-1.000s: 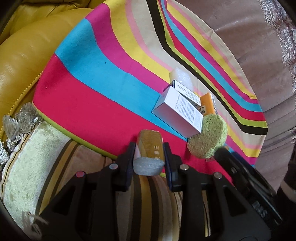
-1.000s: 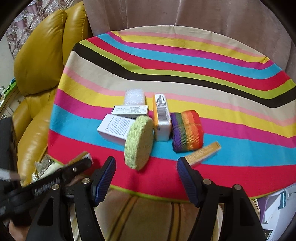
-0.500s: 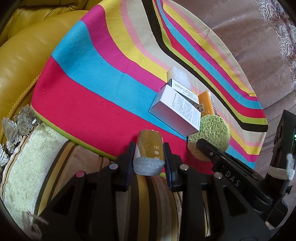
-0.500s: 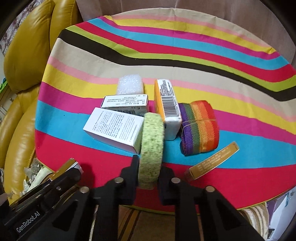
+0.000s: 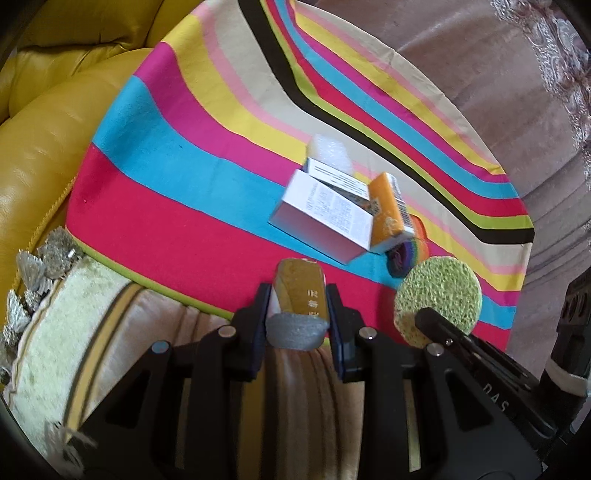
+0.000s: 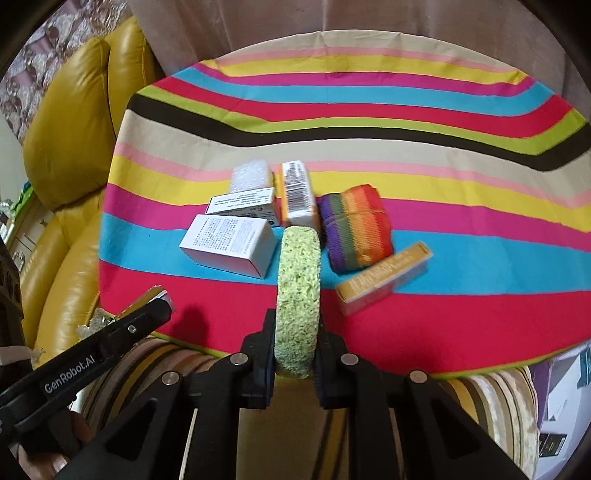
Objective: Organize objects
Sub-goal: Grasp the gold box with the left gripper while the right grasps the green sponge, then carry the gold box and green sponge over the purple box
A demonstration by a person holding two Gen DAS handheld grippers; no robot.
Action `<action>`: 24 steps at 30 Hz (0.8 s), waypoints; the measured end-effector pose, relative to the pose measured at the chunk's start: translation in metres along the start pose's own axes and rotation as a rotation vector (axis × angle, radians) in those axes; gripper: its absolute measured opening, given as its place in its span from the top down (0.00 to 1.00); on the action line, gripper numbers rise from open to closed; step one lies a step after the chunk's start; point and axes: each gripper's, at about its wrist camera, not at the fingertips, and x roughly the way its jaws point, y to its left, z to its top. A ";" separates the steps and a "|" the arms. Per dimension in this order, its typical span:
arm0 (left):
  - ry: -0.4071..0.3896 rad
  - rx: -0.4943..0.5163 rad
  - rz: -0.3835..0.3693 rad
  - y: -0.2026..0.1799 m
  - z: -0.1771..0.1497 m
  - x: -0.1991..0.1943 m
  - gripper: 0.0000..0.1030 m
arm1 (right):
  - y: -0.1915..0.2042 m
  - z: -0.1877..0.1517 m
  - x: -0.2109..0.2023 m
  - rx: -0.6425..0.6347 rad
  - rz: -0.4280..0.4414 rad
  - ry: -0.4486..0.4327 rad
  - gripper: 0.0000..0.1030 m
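Observation:
My left gripper (image 5: pixel 299 314) is shut on a small gold box (image 5: pixel 301 293) with a grey end, held over the near edge of the striped round table (image 5: pixel 177 206). My right gripper (image 6: pixel 295 343) is shut on a round green sponge (image 6: pixel 298 288), gripped edge-on and held above the table's front; the sponge also shows in the left wrist view (image 5: pixel 439 295). On the table lie two white boxes (image 6: pixel 231 245), an orange box (image 6: pixel 297 192), a bubble-wrap piece (image 6: pixel 249 175), a rainbow cloth roll (image 6: pixel 354 227) and another gold box (image 6: pixel 384 277).
A yellow leather sofa (image 6: pixel 74 147) stands left of the table. A striped cushion (image 5: pixel 110 350) with tassels lies under both grippers. A pinkish curtain (image 6: pixel 332 18) hangs behind the table. Boxes sit on the floor at the right (image 6: pixel 565 387).
My right gripper closed on the green sponge and lifted it back from the boxes toward the table's front. My left gripper kept its hold on the gold box and shifted slightly.

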 end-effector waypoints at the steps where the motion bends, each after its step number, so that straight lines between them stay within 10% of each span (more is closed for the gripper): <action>1: 0.003 0.004 -0.003 -0.002 -0.001 0.000 0.68 | -0.003 -0.001 -0.002 0.007 0.002 -0.003 0.83; 24: 0.066 0.164 -0.062 -0.086 -0.027 0.009 0.68 | -0.072 -0.033 -0.057 0.157 -0.004 -0.075 0.83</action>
